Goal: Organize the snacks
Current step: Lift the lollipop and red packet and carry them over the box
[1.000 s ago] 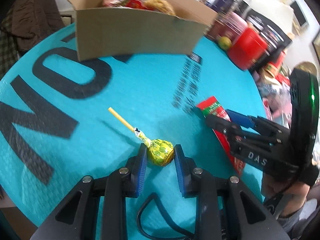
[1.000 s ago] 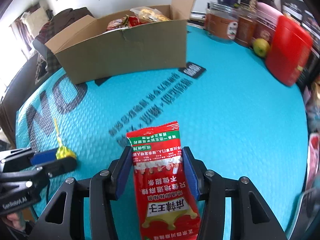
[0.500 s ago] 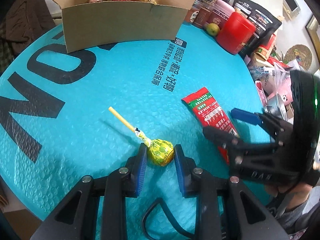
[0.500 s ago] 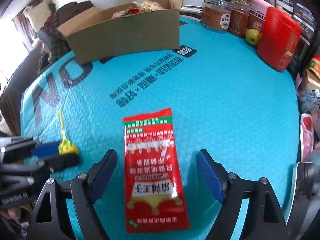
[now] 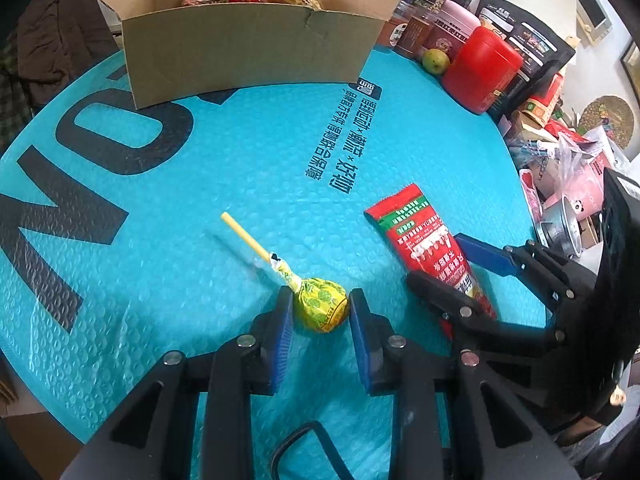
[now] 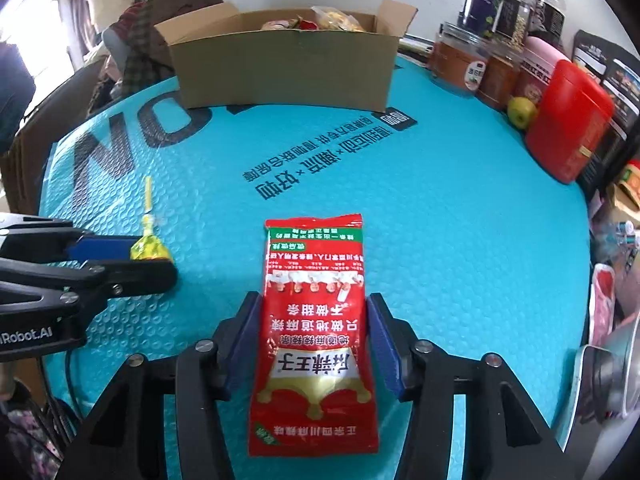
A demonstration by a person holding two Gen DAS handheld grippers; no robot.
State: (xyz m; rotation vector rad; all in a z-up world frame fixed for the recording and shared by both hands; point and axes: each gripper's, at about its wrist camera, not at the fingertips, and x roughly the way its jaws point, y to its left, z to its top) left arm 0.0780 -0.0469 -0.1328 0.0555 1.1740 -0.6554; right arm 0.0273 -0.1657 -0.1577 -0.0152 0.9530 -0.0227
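Observation:
A yellow-wrapped lollipop (image 5: 322, 305) with a yellow stick lies on the teal table cover (image 5: 200, 200). My left gripper (image 5: 320, 310) has its pads against both sides of the candy head. A red snack packet (image 6: 316, 320) lies flat on the cover; my right gripper (image 6: 314, 322) straddles it, pads at its edges. The packet also shows in the left wrist view (image 5: 424, 248), and the lollipop in the right wrist view (image 6: 150, 246). An open cardboard box (image 5: 248, 36) holding several snacks stands at the far side.
Jars (image 6: 460, 60), a red canister (image 6: 568, 120) and a green fruit (image 6: 521, 112) line the far right edge. Dark bags and clutter lie beyond the right rim (image 5: 560, 152). Clothes are piled at the far left (image 6: 136, 36).
The right gripper opened wide half a second ago, then narrowed again around the packet. The left gripper stayed on the lollipop. Both cameras now look from a little farther back.

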